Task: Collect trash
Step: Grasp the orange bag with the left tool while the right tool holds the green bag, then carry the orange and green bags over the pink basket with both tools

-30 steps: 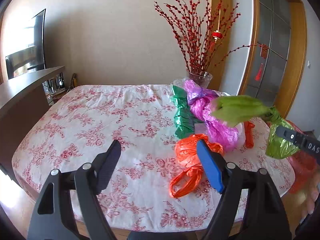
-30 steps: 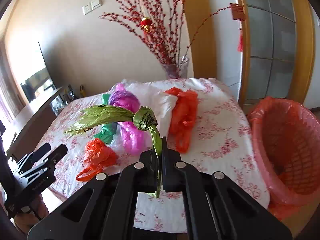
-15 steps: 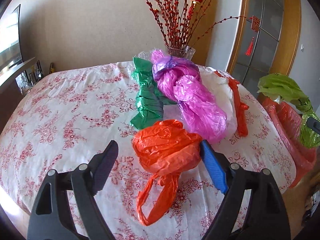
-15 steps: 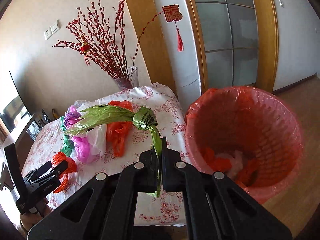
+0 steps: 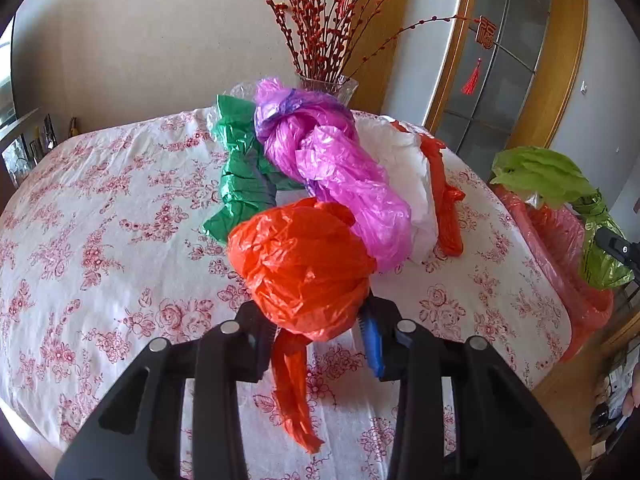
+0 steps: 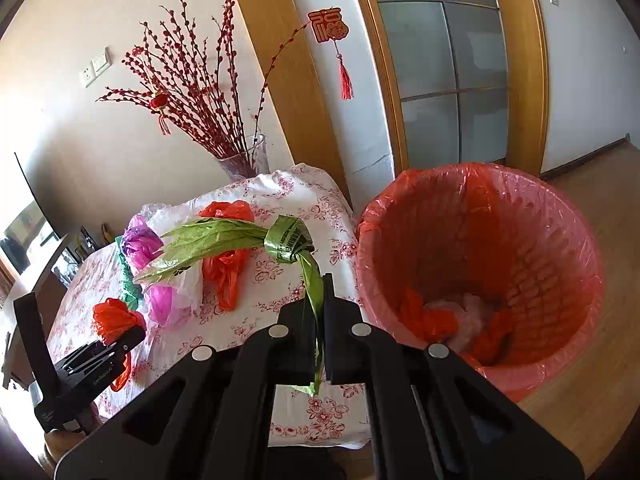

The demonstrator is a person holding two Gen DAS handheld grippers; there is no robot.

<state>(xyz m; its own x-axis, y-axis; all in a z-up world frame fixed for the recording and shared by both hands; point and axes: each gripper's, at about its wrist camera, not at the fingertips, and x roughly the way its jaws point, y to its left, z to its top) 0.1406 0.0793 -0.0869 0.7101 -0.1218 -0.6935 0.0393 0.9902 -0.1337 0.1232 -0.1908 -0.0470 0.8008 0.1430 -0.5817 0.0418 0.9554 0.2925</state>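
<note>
left gripper point(image 5: 318, 326): jaws just closing, now pinched on crumpled orange plastic bag point(image 5: 300, 260) at near edge of floral-clothed table point(image 5: 100, 216) | right gripper point(image 6: 320, 320): jaws together on tail of knotted green plastic bag point(image 6: 286, 240), held beside red-lined bin point(image 6: 480, 264), right of table

Orange bag point(image 5: 304, 264) – green bag point(image 6: 224, 236) – red-floral tablecloth point(image 5: 100, 208).

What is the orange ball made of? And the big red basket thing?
The orange ball looks like a thin plastic bag bunched up: shiny and crinkly, with a loose handle hanging down. The basket seems to be hard plastic with a woven lattice wall, lined with a thin, see-through red plastic bag folded over its rim.
</note>
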